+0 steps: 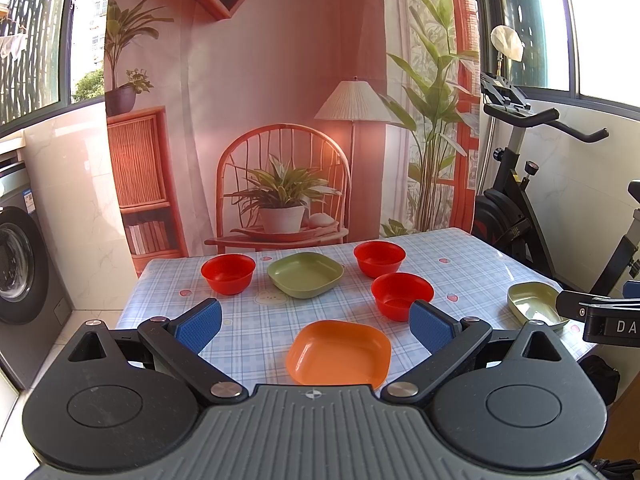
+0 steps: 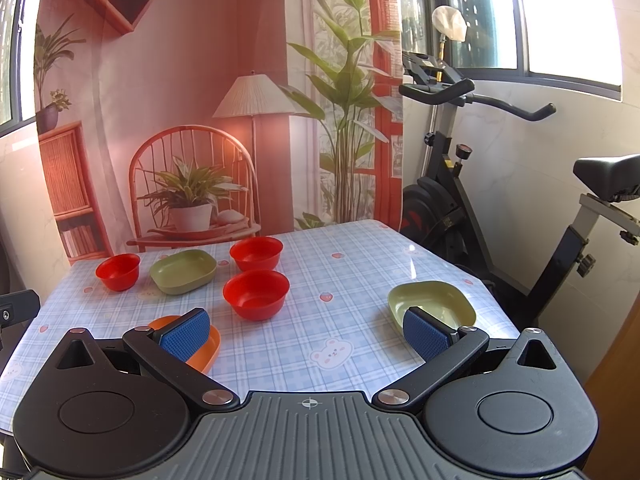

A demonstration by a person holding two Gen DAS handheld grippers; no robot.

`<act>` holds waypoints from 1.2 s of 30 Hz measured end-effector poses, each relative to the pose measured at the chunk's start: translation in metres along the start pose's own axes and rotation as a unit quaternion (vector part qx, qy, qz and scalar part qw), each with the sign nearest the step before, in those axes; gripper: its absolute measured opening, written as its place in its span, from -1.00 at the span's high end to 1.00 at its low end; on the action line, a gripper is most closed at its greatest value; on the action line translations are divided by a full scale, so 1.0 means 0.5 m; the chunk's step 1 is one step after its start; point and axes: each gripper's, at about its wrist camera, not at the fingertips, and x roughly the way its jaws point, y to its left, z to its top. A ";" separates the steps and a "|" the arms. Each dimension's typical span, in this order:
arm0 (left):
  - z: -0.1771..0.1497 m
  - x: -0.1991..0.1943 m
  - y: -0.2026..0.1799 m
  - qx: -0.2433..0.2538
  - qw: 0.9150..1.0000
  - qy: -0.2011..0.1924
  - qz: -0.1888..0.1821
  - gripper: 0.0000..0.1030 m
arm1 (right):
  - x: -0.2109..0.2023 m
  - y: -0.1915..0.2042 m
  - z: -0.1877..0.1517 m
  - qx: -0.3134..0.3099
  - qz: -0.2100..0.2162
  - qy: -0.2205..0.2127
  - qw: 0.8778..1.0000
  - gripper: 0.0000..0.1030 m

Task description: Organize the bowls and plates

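In the right wrist view, a blue pad [image 2: 186, 338] covers much of the orange plate [image 2: 208, 350], and the other pad [image 2: 426, 334] hides the near rim of the green plate [image 2: 432, 300]. In the left wrist view, the right gripper [image 1: 600, 316] is cut off by the edge and overlaps that plate [image 1: 532, 302]; its jaws are out of sight. The washer [image 1: 20, 260] is cropped at the left.

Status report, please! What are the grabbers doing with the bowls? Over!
Left gripper open, empty. Right gripper open, empty. Three red bowls, three plates unstacked. Nothing blocking.
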 end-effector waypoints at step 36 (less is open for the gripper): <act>0.121 0.141 0.025 0.020 1.000 0.002 0.021 -0.96 | 0.114 -0.001 0.098 -0.003 0.018 -0.026 0.999 -1.00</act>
